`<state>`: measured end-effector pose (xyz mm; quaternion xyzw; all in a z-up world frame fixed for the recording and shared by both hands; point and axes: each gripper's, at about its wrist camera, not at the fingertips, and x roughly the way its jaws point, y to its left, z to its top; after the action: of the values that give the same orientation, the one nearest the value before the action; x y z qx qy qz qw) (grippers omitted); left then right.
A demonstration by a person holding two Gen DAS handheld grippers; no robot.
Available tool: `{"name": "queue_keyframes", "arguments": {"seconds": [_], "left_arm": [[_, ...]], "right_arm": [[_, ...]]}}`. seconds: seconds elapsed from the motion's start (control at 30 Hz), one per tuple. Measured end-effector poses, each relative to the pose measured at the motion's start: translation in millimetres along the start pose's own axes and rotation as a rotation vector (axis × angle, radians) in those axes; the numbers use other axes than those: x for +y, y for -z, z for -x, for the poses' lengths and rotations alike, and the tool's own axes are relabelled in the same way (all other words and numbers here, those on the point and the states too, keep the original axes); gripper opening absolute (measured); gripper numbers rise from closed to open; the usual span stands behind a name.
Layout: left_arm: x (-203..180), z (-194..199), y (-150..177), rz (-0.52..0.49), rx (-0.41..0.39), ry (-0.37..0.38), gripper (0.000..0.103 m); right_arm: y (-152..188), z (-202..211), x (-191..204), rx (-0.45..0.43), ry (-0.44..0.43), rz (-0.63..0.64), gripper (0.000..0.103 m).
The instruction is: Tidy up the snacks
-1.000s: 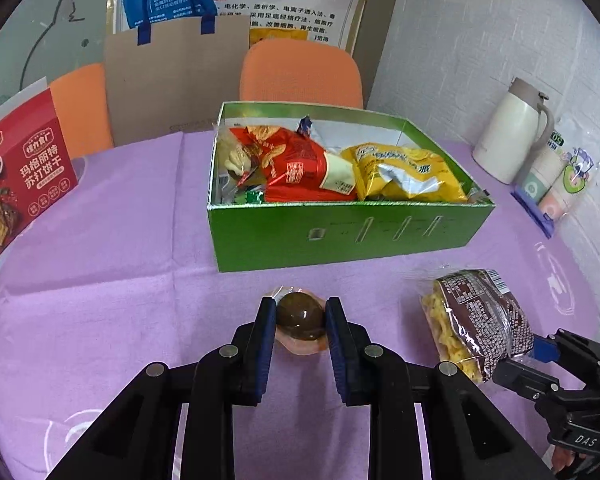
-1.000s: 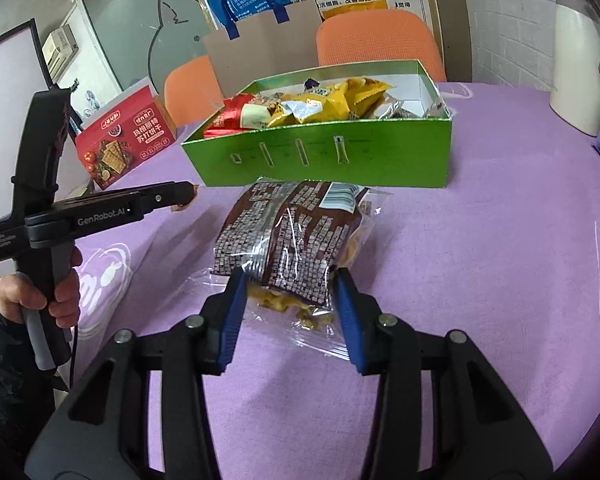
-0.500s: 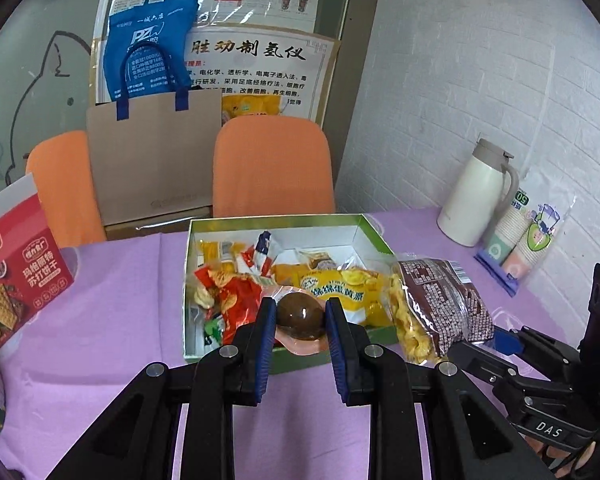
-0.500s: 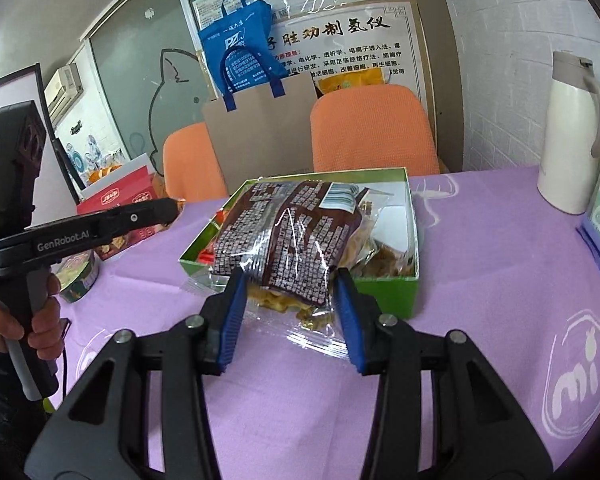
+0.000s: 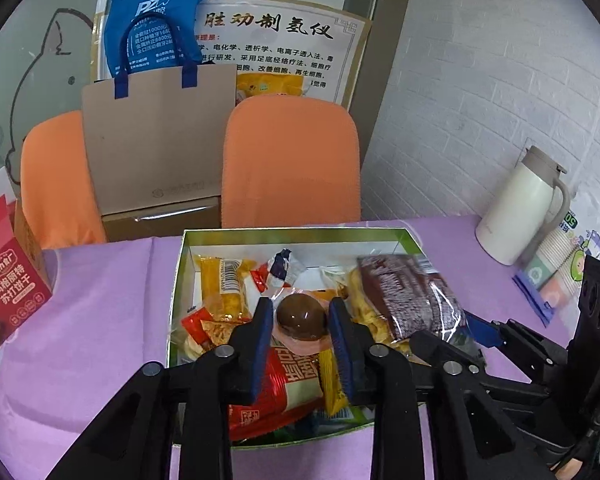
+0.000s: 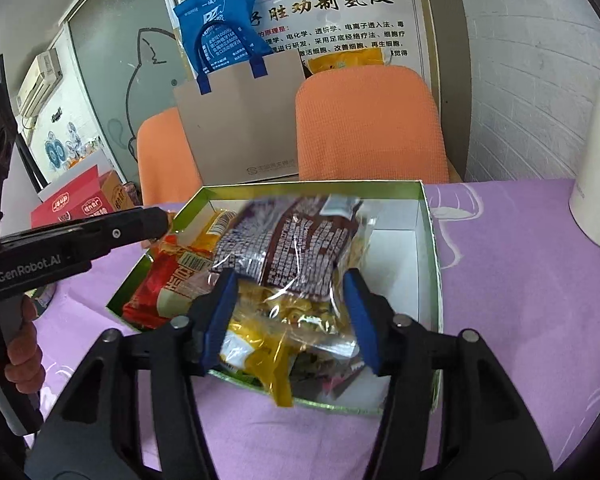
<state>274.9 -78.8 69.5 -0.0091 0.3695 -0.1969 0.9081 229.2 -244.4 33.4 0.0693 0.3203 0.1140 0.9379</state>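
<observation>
An open green box (image 5: pixel 300 234) full of snack packets sits on the purple tablecloth. My left gripper (image 5: pixel 300 320) hovers over its near half, shut on a brown egg packet (image 5: pixel 300 316). The right gripper (image 6: pixel 290 308) is over the box's (image 6: pixel 312 188) right side with its jaws spread open. A brown-and-clear chip bag (image 6: pixel 292 248) lies loose between the fingers, blurred, resting on the packets below. From the left wrist view, that chip bag (image 5: pixel 408 300) sits in the box just beyond the right gripper's (image 5: pixel 480 328) tips.
A white thermos jug (image 5: pixel 520 208) and a pack of paper cups (image 5: pixel 560 272) stand at the right by the brick wall. A red cracker box (image 5: pixel 8 292) is at the left. Two orange chairs (image 5: pixel 292 160) and a paper bag (image 5: pixel 160 140) are behind the table.
Both grippers rose from the table and moved forward over the box. The right gripper's jaws widened and the chip bag dropped loose into the box. The left still grips the egg packet.
</observation>
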Motion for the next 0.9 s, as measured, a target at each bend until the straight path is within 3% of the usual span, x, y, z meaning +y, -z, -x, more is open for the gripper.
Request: {"name": "queue_keyframes", "arguments": {"seconds": [0.03, 0.07, 0.13, 0.33, 0.43, 0.53, 0.67, 0.9], "left_arm": [[1.9, -1.3, 2.4, 0.006, 0.000, -0.013, 0.080], [4.0, -0.1, 5.2, 0.016, -0.015, -0.039, 0.090], [9.2, 6.5, 10.1, 0.029, -0.074, -0.087, 0.100], [18.3, 22.6, 17.6, 0.048, -0.075, -0.120, 0.101], [13.3, 40.4, 22.3, 0.026, -0.098, -0.145, 0.101], [5.2, 64.2, 29.0, 0.014, -0.119, -0.168, 0.101], [-8.2, 95.5, 48.2, -0.002, -0.102, -0.259, 0.103], [-22.3, 127.1, 105.1, 0.066, -0.087, -0.285, 0.103]], "right_arm": [[0.8, -2.1, 2.0, -0.004, 0.024, 0.021, 0.076], [3.1, -1.5, 2.9, -0.011, 0.032, 0.035, 0.083], [7.8, 1.4, 4.0, -0.024, 0.010, 0.055, 0.085], [17.5, 14.9, 1.4, -0.002, 0.032, 0.007, 0.093], [18.6, 36.2, 2.7, -0.012, 0.025, -0.018, 0.102], [21.5, 66.4, 11.1, -0.044, 0.072, 0.001, 0.102], [29.5, 102.5, 20.9, -0.050, 0.148, 0.031, 0.102], [69.2, 147.7, 27.5, -0.035, 0.188, 0.034, 0.102]]}}
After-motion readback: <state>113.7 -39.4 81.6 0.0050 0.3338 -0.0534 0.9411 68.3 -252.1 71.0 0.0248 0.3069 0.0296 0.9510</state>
